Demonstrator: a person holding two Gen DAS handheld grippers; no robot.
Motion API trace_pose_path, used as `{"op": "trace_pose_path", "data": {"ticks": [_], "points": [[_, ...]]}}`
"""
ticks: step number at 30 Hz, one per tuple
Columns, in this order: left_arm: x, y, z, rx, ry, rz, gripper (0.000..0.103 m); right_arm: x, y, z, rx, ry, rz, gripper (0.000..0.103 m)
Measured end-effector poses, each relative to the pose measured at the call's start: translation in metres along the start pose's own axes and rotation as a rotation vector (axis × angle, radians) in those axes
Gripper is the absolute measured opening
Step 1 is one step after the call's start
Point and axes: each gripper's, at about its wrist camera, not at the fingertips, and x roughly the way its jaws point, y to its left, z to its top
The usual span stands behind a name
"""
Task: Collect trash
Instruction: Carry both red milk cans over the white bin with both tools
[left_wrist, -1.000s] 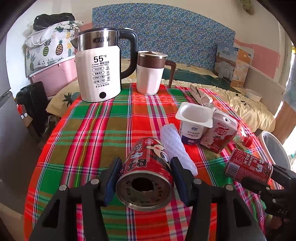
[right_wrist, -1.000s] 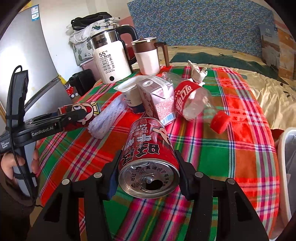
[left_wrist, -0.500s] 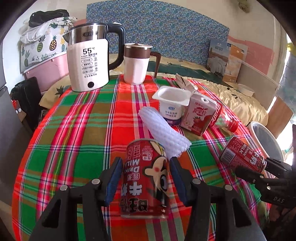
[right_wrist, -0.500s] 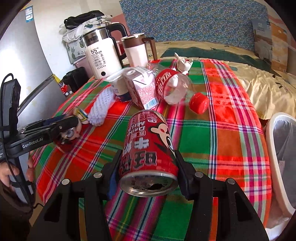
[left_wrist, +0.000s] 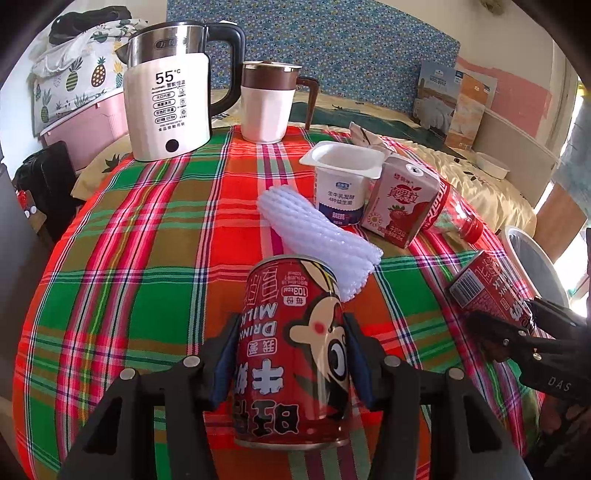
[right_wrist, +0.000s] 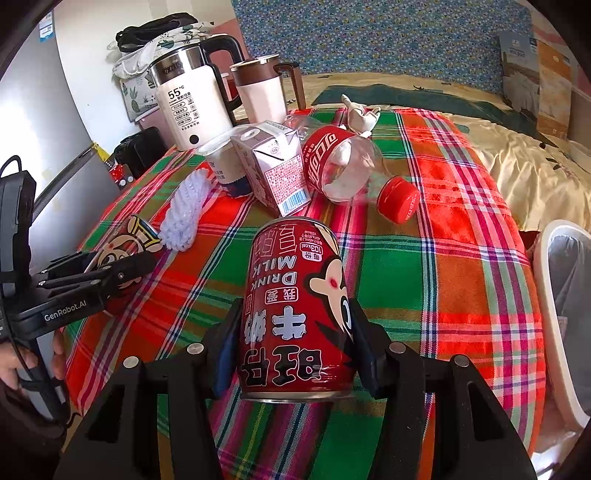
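The left gripper (left_wrist: 290, 354) clamps a red milk can (left_wrist: 291, 350) above the near edge of the plaid tablecloth (left_wrist: 147, 258). Behind it lie a foam sleeve (left_wrist: 317, 236), yogurt cup (left_wrist: 343, 184) and milk carton (left_wrist: 402, 203). Farther right, the right gripper (right_wrist: 295, 347) clamps another can (right_wrist: 295, 314), beside the white bin (right_wrist: 554, 295).

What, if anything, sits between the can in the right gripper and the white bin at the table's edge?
Nothing visible. The right gripper is shut on a red milk can; between it and the white bin to its right lies only bare plaid tablecloth. The plastic bottle lies farther back, off that line.
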Motion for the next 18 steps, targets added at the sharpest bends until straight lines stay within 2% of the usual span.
{"op": "trace_pose_path", "data": {"ticks": [9, 18], "points": [[-0.011, -0.016, 0.002, 0.030, -0.020, -0.004, 0.053, -0.014, -0.010, -0.002, 0.033, -0.043, -0.010, 0.053], [-0.034, -0.060, 0.014, 0.086, -0.077, -0.047, 0.053, -0.047, -0.029, -0.003, 0.061, -0.102, -0.043, 0.053]]}}
